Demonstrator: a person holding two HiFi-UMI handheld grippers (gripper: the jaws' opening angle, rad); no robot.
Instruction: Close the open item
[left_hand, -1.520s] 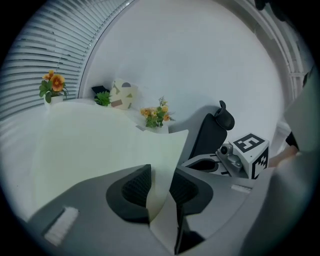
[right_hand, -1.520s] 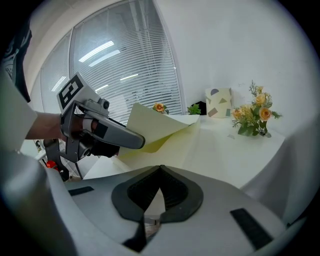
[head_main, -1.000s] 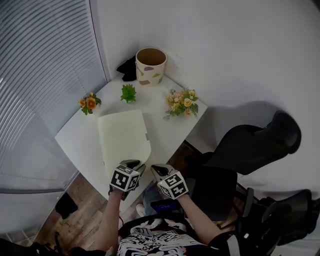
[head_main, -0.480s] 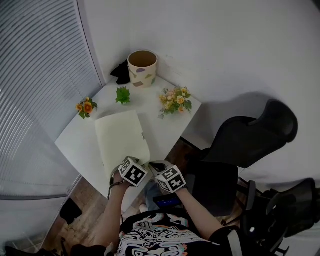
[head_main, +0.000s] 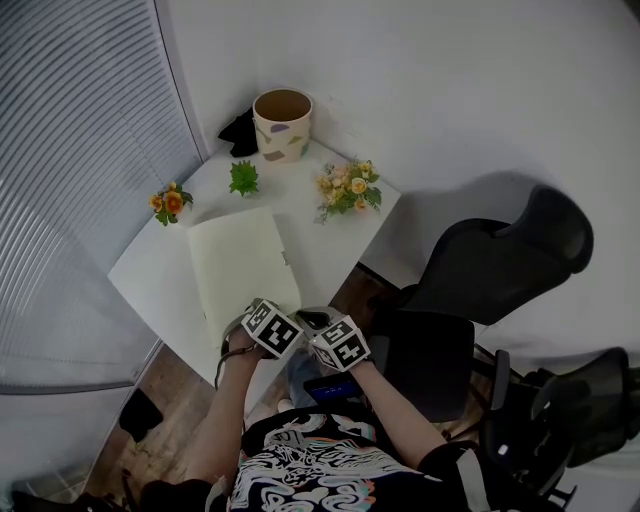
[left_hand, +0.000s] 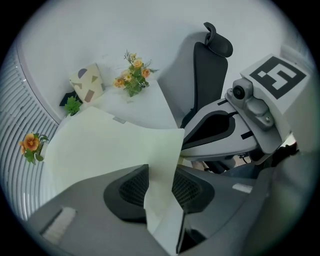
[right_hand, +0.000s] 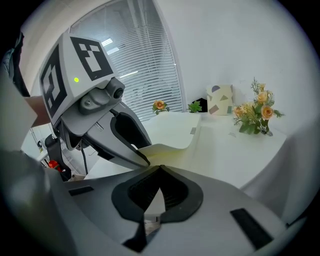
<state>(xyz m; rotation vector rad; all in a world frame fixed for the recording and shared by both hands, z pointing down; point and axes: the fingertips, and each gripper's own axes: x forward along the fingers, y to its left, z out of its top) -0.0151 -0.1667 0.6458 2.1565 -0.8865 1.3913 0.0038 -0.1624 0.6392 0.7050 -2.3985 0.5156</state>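
The folder (head_main: 240, 262) is covered in matt, smooth, paper-like card. The bench (head_main: 152, 276) under it is finished smooth and matt. The pot (head_main: 282, 128) beyond the folder is seen as smooth ceramic.

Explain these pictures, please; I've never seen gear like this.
A person holds a two-jaw gripper in each hand. The head view looks down from a camera on their head; the other two cameras ride on the grippers. On the white table lie a pale folder, an orange flower, a bouquet, a small green plant and a patterned pot. The left gripper has the folder's lifted cover between its jaws, which are opening. The right gripper has its jaws together.
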